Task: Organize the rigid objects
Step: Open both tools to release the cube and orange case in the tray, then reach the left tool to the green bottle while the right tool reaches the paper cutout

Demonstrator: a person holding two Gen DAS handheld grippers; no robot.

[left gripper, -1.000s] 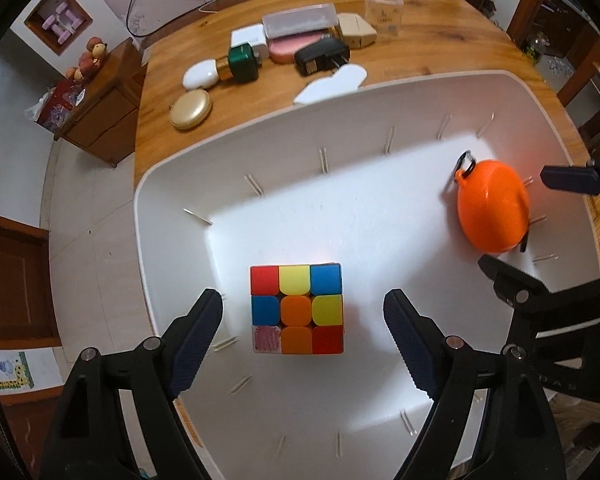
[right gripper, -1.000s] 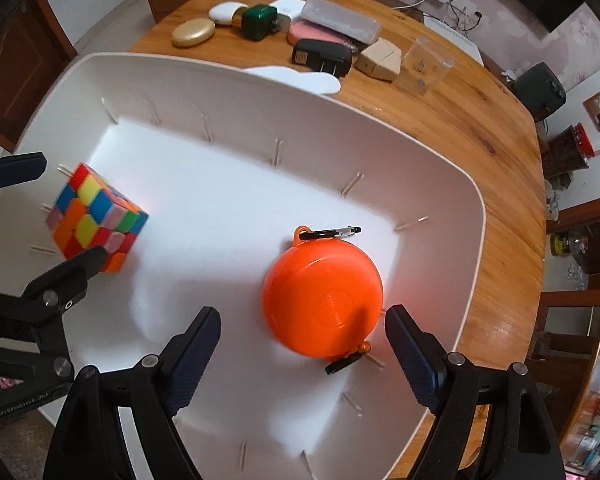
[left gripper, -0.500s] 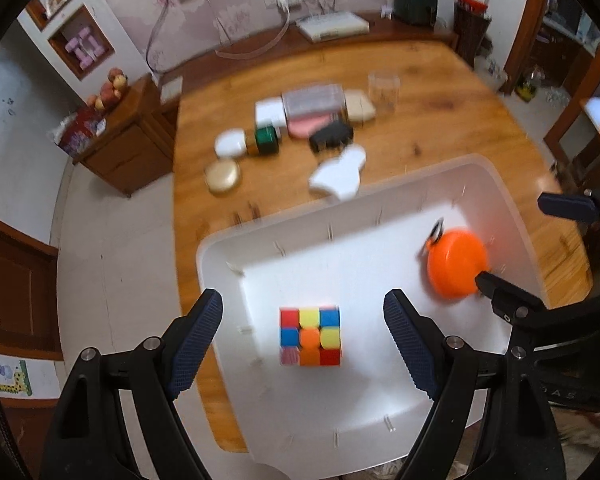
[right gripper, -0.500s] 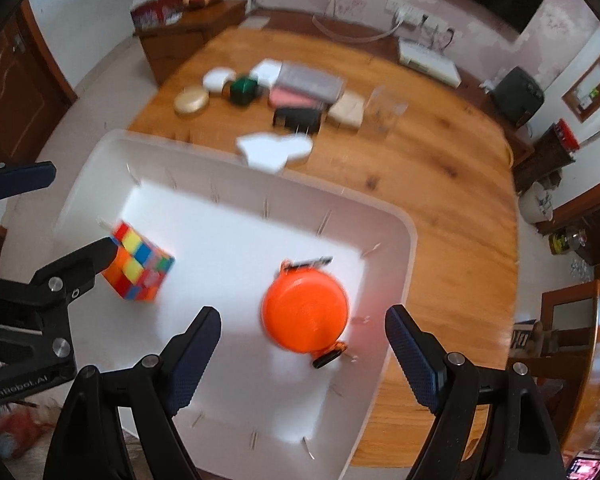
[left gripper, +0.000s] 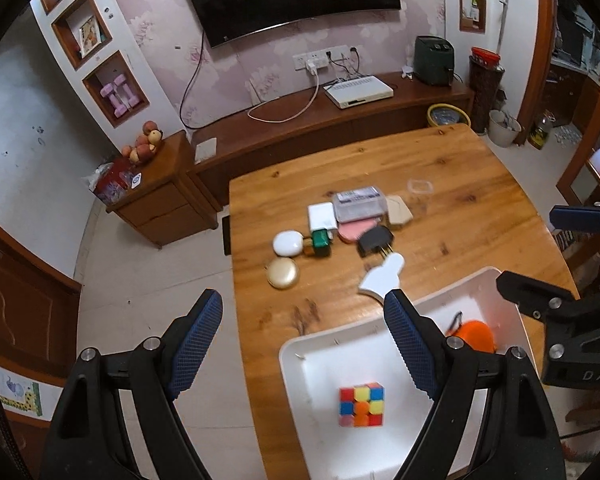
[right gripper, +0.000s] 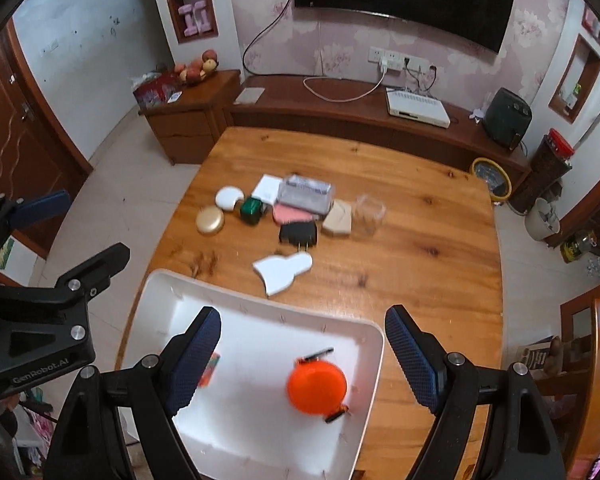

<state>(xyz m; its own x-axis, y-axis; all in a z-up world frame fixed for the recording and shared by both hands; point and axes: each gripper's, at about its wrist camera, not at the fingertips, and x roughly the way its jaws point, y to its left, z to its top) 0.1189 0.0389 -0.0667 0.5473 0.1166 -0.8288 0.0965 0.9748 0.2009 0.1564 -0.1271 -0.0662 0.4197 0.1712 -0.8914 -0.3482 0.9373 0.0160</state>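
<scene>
Both grippers rise off the tray (left gripper: 296, 354): left gripper (left gripper: 303, 340) and right gripper (right gripper: 303, 354) wide, empty. We leave cube (left gripper: 361, 404) and orange case (right gripper: 317, 387) binned lower frame; remaining clutter (right gripper: 296, 208) mid-table comes next.

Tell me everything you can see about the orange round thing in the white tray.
The orange round thing is a smooth, domed disc, plastic by its look, lying flat on the floor of the white tray, toward its right side in the right wrist view. A black clip pokes from its far edge and a small black-and-orange tab from its near edge. Nothing grips it; the cube lies apart from it.
</scene>
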